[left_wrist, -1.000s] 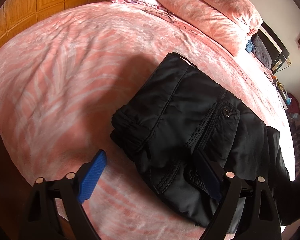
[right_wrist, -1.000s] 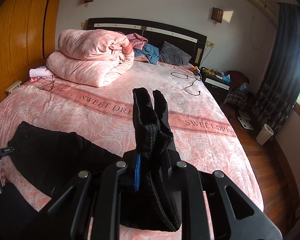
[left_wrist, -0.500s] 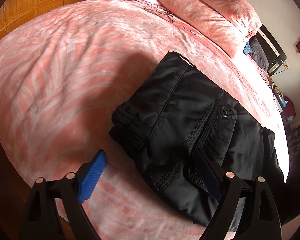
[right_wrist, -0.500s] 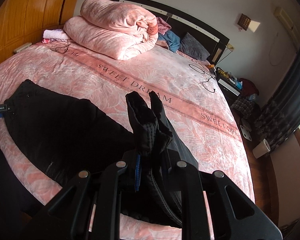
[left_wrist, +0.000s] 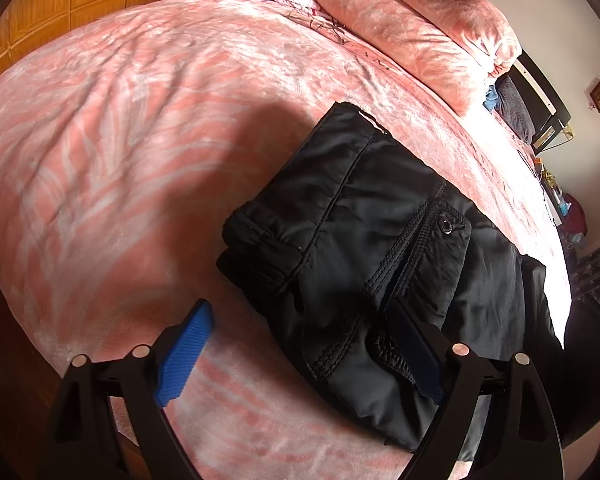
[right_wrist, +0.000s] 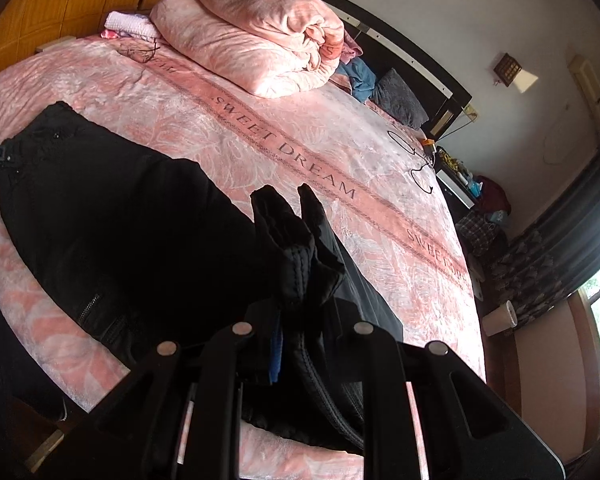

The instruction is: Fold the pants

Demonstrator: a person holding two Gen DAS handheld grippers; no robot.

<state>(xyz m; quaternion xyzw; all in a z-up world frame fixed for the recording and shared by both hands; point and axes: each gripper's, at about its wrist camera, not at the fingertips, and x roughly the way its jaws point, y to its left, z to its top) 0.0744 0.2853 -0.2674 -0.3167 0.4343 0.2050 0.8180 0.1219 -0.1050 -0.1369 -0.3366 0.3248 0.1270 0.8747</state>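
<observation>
Black pants lie on the pink bed, waistband end toward the bed's left edge. My left gripper is open just above the waistband end; its right blue pad rests over the fabric, its left pad is over bare bedspread. In the right wrist view the pants stretch across the bed's near side. My right gripper is shut on the pants' leg cuffs, which stick up between the fingers, lifted above the bed.
A rolled pink duvet lies at the head of the bed, with pillows and a dark headboard. A cable lies at the bed's right side. A wooden wardrobe stands on the left. A nightstand and curtains are on the right.
My right gripper, still holding the cuffs, has moved left and tilted down toward the waistband end. The left gripper has barely moved and stays open.
</observation>
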